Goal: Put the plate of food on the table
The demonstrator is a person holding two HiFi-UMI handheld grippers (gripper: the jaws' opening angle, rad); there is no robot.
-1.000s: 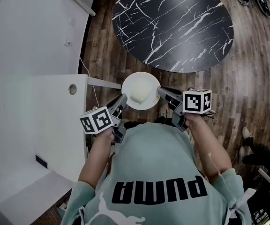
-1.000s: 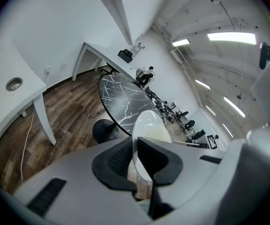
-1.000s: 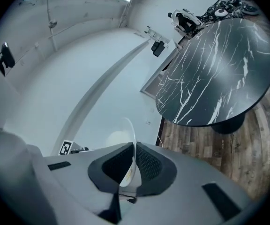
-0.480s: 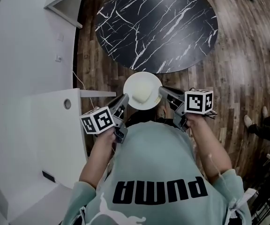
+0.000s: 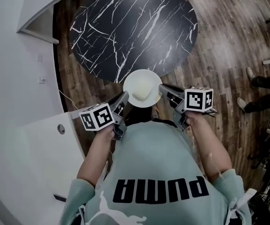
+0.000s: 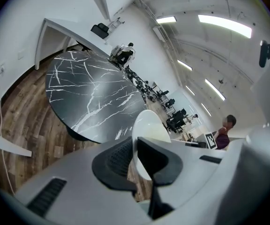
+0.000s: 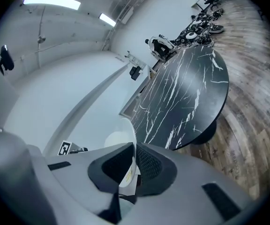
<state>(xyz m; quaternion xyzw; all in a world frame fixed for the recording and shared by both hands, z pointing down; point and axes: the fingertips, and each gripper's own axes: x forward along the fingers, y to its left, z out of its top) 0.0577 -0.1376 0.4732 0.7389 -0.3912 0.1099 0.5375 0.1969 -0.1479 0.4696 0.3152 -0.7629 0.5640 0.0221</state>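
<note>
**Left gripper** (image 5: 124, 98): jaws nearly together, clamped on the left rim of the plate (image 5: 142, 88). In the left gripper view the thin white rim (image 6: 149, 125) runs edge-on between the two dark pads. The pinch sits at the very edge, probably to keep the pads away from the food.

**Right gripper** (image 5: 162, 89): jaws clamped likewise on the opposite, right rim, which shows between the pads in the right gripper view (image 7: 129, 130). Two grips on opposite rims look meant to hold the plate level – one pinch alone would let it tip about the jaws.

**Plate:** round, white and shallow, carried in the air between the two grippers just ahead of the person's chest. From the head view its far rim overlaps the table's near edge, while the rest hangs over the floor (image 5: 219, 78). Nothing shows it resting on the tabletop, so I judge it not yet set down.

**Food** (image 5: 141, 93): one pale mound near the plate's middle, also visible as a pale lump in the right gripper view (image 7: 116, 139). What kind of food it is cannot be told.

**Table** (image 5: 135, 27): round black top with white veining, and no items visible on it. The whole surface is free, so the near edge is the easiest place to land the plate.

**Stage, as judged:** a carry that has arrived at the table's near edge. What remains is to bring the plate fully over the top, lower it and let go with both grippers together.
</note>
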